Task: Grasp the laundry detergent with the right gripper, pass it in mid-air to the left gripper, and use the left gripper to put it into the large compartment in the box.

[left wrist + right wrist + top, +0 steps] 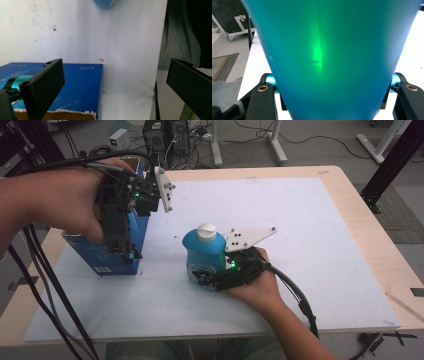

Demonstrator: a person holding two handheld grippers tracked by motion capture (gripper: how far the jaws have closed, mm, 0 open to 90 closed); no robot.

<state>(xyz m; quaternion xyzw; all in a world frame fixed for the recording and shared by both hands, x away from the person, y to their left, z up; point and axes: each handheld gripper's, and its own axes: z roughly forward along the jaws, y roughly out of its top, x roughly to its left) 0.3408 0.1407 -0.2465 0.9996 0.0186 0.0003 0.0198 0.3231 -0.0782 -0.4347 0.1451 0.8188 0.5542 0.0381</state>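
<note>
- High view: a white mat (300,270) covers a wooden table. A blue bottle (202,251) with a white cap stands upright near the mat's middle. The right gripper (202,279), held from the near side, has its jaws on either side of the bottle's lower body. To the left, a blue box (107,255) stands on the mat's left edge. The left gripper (131,255) is held over the box's top, pointing down.
- Left gripper view: the left gripper's two black jaws stand wide apart, nothing between them. One jaw overlaps the box (80,85), which has a torn cardboard edge. The bottle's base (105,3) sits at the top edge, well apart from the box.
- Right gripper view: the bottle (332,57) sits between the right gripper's jaws, which press its sides, clamping it.
</note>
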